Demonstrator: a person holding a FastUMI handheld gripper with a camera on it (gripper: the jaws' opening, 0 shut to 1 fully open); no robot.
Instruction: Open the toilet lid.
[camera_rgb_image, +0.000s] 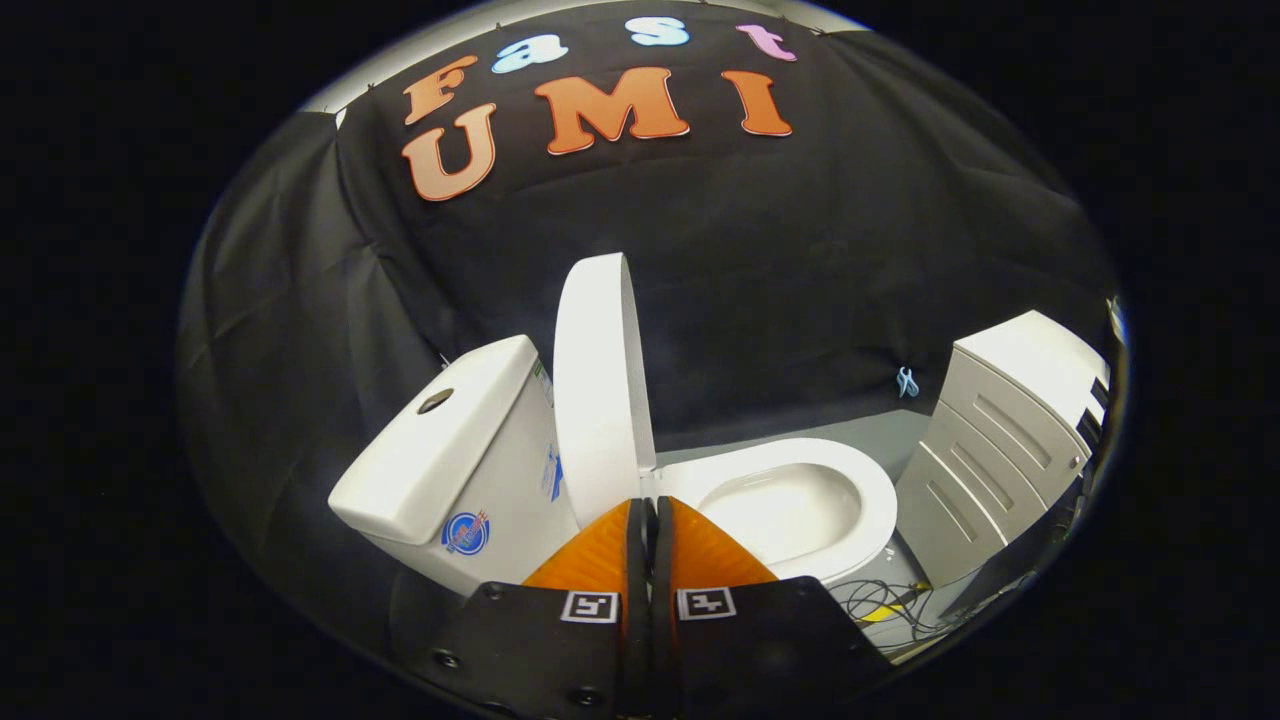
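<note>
Gripper view: gripper (648, 510) closed, before raised lid (597, 385)

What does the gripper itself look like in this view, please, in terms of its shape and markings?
The gripper has two wedge-shaped fingers tapering forward to a narrow point. Each sits on a dark, flat mounting plate fixed with visible screws. A small square black-and-white marker is stuck at each finger's base.

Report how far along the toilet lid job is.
Done: the white oval toilet lid stands upright beside the white ceramic tank, and the white seat ring and bowl lie uncovered. In hand: nothing; the gripper has its fingers closed together, empty, just short of the lid's lower edge. Left: apparently only drawing the gripper away.
</note>
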